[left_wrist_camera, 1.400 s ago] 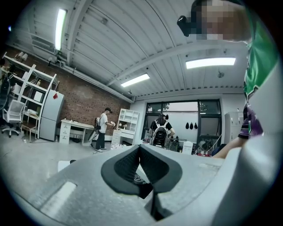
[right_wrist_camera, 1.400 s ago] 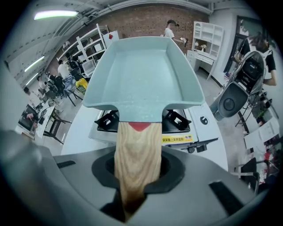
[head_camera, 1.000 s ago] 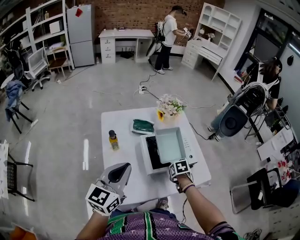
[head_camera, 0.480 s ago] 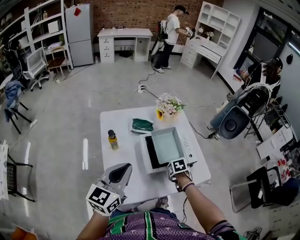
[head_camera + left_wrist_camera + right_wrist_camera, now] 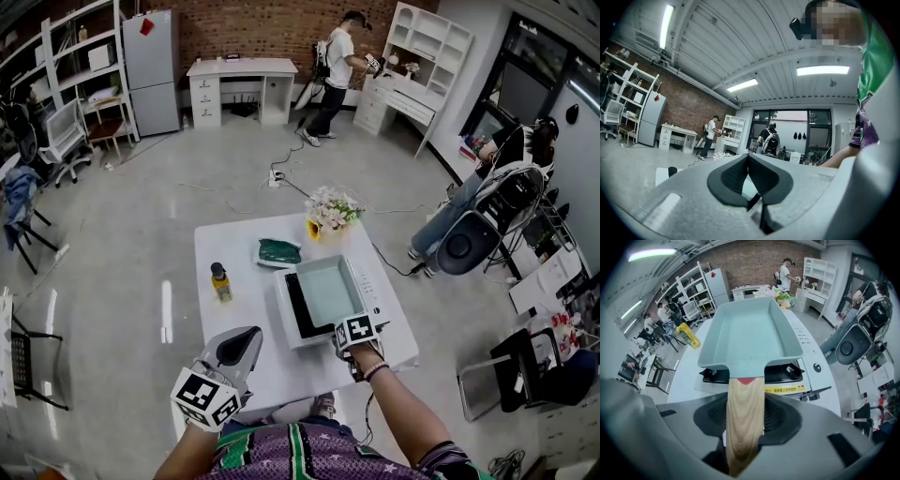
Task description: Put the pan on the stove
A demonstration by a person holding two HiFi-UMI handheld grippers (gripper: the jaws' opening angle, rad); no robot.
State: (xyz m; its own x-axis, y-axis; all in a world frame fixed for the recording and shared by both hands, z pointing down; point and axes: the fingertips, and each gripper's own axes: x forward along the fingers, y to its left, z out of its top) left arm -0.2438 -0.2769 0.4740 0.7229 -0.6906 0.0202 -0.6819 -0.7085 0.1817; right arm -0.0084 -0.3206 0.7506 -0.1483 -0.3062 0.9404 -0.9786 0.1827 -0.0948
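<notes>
Already the pan [image 5: 323,291] sits on the stove [image 5: 386,302], so by the look of it only the release is left.

At the left, the left gripper [image 5: 246,336] hangs level above the near edge of the white table [image 5: 234,246], well apart from the stove. Its pads are pressed together with nothing between them.

In the middle, the pale green pan rests over the black burner grate. In the head view a dark strip of grate shows along the pan's left side, so it may sit slightly off centre.

At the right, the right gripper [image 5: 352,337] points steeply down over the pan's wooden handle [image 5: 744,427]. Its jaws have just been opening and now stand spread, with the handle between them and pad showing on either side.

The likely danger is in the withdrawal. If a pad catches the handle as the gripper lifts away, it could tip or drag the pan on the grate. The handle reaches out past the stove's front, which gives any such nudge leverage.
</notes>
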